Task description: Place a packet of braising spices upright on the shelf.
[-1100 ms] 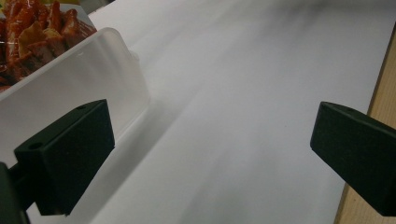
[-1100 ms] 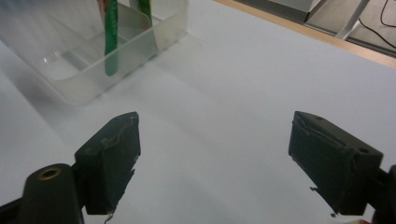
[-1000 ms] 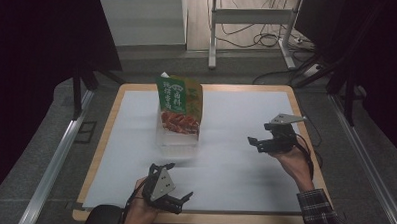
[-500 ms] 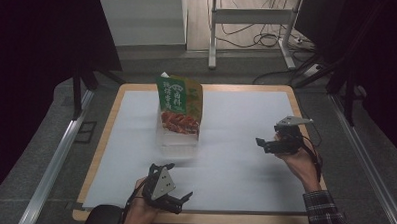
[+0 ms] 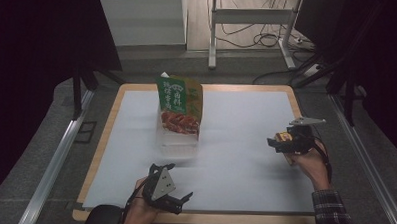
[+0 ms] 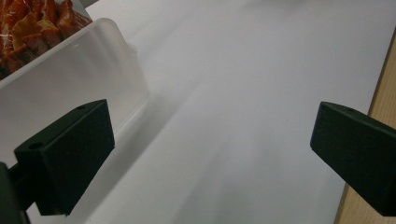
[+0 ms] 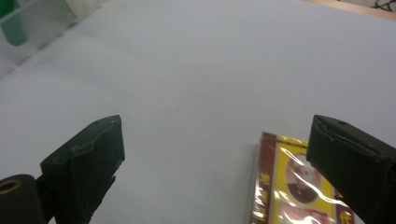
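A green and tan snack bag [image 5: 179, 105] printed with red-orange food stands in a clear plastic tub [image 5: 176, 141] mid-table; its white characters are too small to read. The right gripper [image 5: 277, 143] hovers at the white mat's [image 5: 236, 123] right side, jaws just widened, nothing between them. Beneath it lies a flat yellow and maroon wrapped packet [image 7: 299, 186], print blurred. The left gripper [image 5: 181, 201] gapes empty at the near edge.

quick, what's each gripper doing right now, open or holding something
Left gripper: jaws open, nothing between them.
Right gripper: jaws have just been opening, nothing gripped; a yellow packet lies below.
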Demonstrator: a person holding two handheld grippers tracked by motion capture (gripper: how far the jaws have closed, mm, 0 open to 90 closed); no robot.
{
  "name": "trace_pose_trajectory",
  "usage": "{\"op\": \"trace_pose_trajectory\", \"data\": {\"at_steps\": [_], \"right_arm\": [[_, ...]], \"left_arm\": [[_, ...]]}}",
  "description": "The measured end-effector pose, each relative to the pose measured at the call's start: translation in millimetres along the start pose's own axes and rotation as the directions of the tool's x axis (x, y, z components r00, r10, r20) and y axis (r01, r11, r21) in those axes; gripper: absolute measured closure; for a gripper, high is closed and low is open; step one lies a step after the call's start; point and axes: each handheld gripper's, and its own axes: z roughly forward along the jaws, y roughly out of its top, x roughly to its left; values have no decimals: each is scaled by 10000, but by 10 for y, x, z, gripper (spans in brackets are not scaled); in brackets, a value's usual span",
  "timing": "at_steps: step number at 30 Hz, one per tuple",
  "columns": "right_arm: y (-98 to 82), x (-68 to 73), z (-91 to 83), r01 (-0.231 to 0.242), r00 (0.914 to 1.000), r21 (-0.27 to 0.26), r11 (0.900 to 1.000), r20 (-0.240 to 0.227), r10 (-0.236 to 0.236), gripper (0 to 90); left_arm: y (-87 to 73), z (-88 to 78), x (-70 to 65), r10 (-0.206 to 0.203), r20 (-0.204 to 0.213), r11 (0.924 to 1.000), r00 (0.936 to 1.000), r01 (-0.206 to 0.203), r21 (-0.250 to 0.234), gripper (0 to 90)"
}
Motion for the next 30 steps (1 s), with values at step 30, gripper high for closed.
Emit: {"op": "trace_pose_trajectory", "data": {"at_steps": [30], "right_arm": [[-304, -323, 155, -617, 9826, 1311, 9894, 1821, 372, 172]], "left_arm": [[2, 10, -13, 124, -44, 9999, 9999, -124, 81, 0]]}}
